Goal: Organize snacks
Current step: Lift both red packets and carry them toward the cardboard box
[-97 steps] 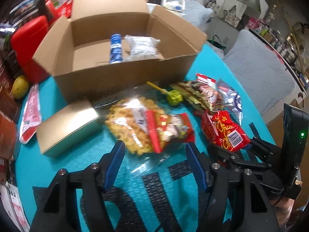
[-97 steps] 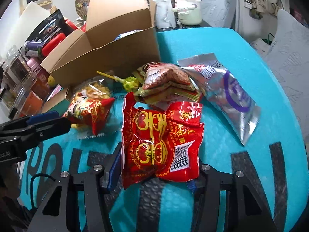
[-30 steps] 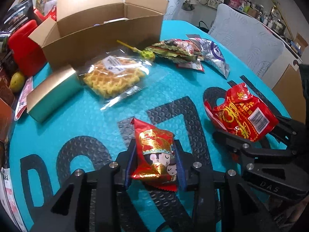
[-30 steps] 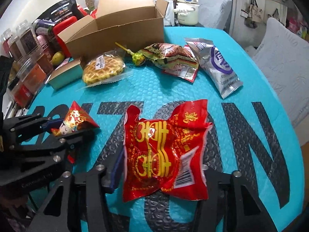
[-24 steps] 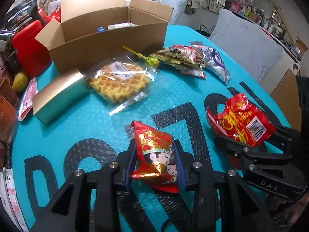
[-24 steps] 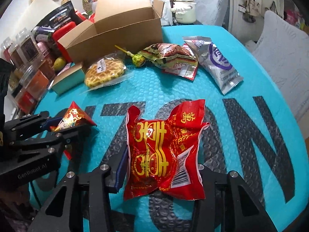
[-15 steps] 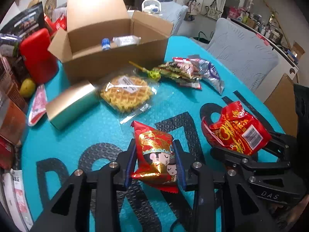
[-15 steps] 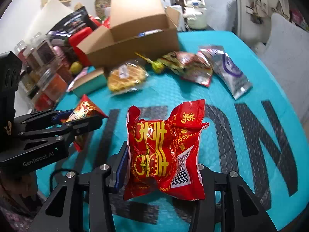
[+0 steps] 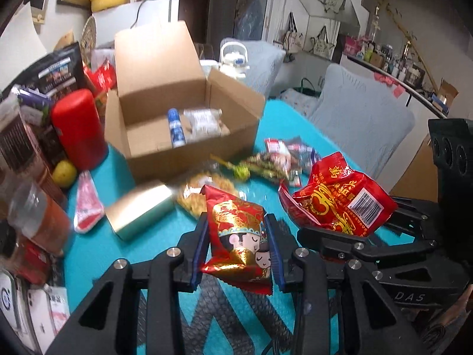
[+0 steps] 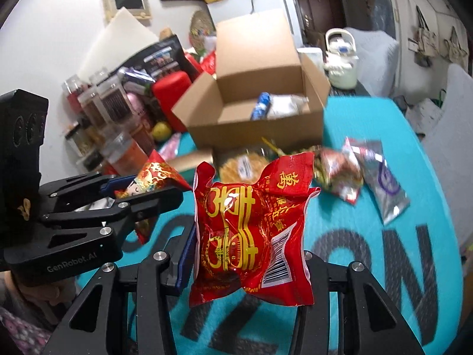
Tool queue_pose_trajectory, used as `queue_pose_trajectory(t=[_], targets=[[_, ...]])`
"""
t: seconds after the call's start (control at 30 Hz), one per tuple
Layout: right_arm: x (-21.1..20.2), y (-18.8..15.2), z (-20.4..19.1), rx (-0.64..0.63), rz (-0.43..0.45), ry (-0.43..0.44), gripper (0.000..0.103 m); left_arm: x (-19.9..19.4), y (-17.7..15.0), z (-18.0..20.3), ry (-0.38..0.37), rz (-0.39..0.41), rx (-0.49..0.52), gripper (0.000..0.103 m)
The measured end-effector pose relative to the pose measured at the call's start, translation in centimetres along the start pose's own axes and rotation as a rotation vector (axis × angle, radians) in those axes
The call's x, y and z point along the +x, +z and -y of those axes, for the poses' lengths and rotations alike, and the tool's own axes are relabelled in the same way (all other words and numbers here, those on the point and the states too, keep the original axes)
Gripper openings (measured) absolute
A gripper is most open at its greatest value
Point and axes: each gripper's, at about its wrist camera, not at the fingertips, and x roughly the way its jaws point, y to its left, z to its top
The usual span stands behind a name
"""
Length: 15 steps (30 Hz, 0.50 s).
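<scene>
Red packets up off the bench: left hand-held gripper [image 9: 238, 248] clamps the small packet [image 9: 238, 236], right hand-held gripper [image 10: 245, 263] the big packet [image 10: 251, 230]; open cardboard box [image 9: 189, 151] lies straight ahead, nearer the left.

Count, both views:
- grippers: 2, left [image 9: 238, 247] and right [image 10: 245, 254]
- red packets held: 2, small [image 9: 236, 236] and large [image 10: 251, 230]
- cardboard box [image 9: 189, 153]: 1, holding 2 items, blue tube [image 9: 175, 128] and white pack [image 9: 204, 124]
- waffle bag [image 9: 196, 196]: 1
- gold box [image 9: 139, 211]: 1
- lollipop [image 9: 241, 172]: 1
- red canister [image 9: 78, 128]: 1
</scene>
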Motion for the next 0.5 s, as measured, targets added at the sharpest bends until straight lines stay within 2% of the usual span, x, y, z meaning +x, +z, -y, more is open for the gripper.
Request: queue_pose_trajectory(t=[0.2, 0.5], targets=[[-0.3, 3.8, -0.2, -0.037, 0.046, 0.006, 0.044, -0.5, 3.5, -0.9, -0.002, 0.071, 0.005, 0.036], [1.0, 9.8, 0.5, -0.088, 0.103, 0.013, 0.044, 1.0, 9.0, -2.9, 0.020, 0.142, -0.010, 0.036]])
